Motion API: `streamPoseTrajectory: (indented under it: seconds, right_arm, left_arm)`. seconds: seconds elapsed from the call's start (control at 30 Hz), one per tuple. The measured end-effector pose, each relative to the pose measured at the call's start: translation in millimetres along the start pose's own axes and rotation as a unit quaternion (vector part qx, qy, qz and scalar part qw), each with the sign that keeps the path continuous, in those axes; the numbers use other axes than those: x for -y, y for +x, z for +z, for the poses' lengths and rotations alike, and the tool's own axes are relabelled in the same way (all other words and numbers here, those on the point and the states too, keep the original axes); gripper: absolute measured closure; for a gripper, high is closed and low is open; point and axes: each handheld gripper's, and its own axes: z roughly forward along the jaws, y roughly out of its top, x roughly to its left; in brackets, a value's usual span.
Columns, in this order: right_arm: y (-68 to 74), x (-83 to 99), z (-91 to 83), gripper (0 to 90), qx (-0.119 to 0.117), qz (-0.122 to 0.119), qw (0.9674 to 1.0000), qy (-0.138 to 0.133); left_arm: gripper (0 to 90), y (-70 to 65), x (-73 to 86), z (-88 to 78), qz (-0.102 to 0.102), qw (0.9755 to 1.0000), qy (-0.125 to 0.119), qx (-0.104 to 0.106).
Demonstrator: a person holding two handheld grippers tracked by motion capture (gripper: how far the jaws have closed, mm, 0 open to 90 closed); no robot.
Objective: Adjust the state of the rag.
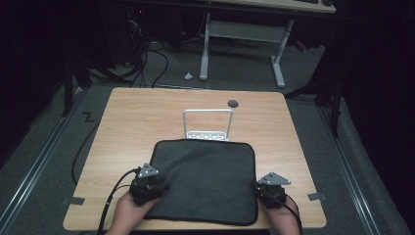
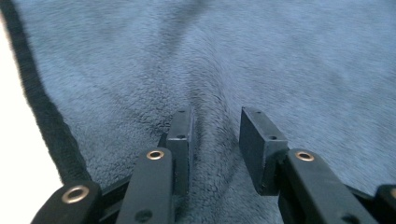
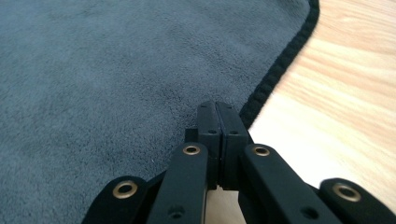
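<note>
While spread flat on the counter (image 1: 122,122), probably for folding: dark towel (image 1: 205,181), lower centre. Left gripper (image 2: 217,135) half spread, a soft ridge of towel between the jaws, not pinched. Right gripper (image 3: 217,116) pressed together beside the hem, lower right, probably holding nothing.

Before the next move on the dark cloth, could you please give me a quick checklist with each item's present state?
1. Cloth lying flat on the table: ok, apart from a raised ridge between the left jaws.
2. Left gripper gripping the cloth: not ok, jaws apart.
3. Right gripper shut at the cloth's hem: ok.
4. Cloth actually caught in the right jaws: cannot tell.
5. Metal stand beyond the cloth's far edge, upright: ok.
</note>
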Motion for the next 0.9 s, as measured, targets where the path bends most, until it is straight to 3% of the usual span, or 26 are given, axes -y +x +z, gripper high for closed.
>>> streamPoseTrajectory:
  seconds: [0.03, 0.07, 0.1, 0.13, 0.23, 0.33, 0.43, 0.6, 0.8, 0.9]
  right_arm:
    - [-1.9, 2.6, -2.6, 90.0, 0.003, 0.002, 1.0000, 0.000]
    - [-4.0, 5.2, -5.5, 90.0, 0.007, 0.005, 1.0000, 0.002]
    - [-4.0, 5.2, -5.5, 90.0, 0.007, 0.005, 1.0000, 0.002]
    - [-10.6, 11.8, -11.9, 90.0, 0.021, 0.010, 0.9997, 0.004]
    - [-21.3, 18.3, -17.9, 89.4, 0.039, 0.022, 0.9990, 0.007]
    - [-28.0, 18.7, -20.0, 83.6, 0.055, 0.036, 0.9978, 0.006]
    - [-21.6, 15.2, -17.3, 79.3, 0.033, 0.031, 0.9989, -0.007]
    - [-10.4, 9.4, -11.4, 72.1, 0.014, 0.017, 0.9996, -0.017]
    - [-12.0, 10.5, -7.0, 69.5, 0.013, 0.040, 0.9990, -0.013]
    - [-16.5, 11.0, -6.9, 70.2, 0.024, 0.044, 0.9987, -0.011]
  left_arm:
    - [65.8, 0.0, 0.0, 0.0, 0.000, 1.0000, 0.000, 0.000]
    - [65.8, -10.4, 3.1, 0.0, 0.003, 0.9996, 0.007, 0.027]
    - [65.8, -10.4, 3.1, 0.0, 0.003, 0.9996, 0.007, 0.027]
    - [65.8, -21.5, 4.1, 1.3, 0.005, 0.9980, 0.019, 0.060]
    - [65.5, -30.9, 4.0, 4.2, 0.014, 0.9959, 0.025, 0.085]
    - [62.6, -29.1, 0.8, 4.0, 0.033, 0.9978, 0.004, 0.057]
    - [59.9, -12.6, -2.0, 1.9, 0.000, 0.9989, -0.020, 0.043]
    - [59.2, 1.8, 2.4, 3.0, -0.016, 0.9993, -0.021, 0.028]
    - [62.0, 4.0, -2.0, 10.5, -0.011, 0.9993, -0.032, 0.018]
    - [64.0, 2.5, -7.5, 17.9, 0.009, 0.9993, -0.036, 0.007]
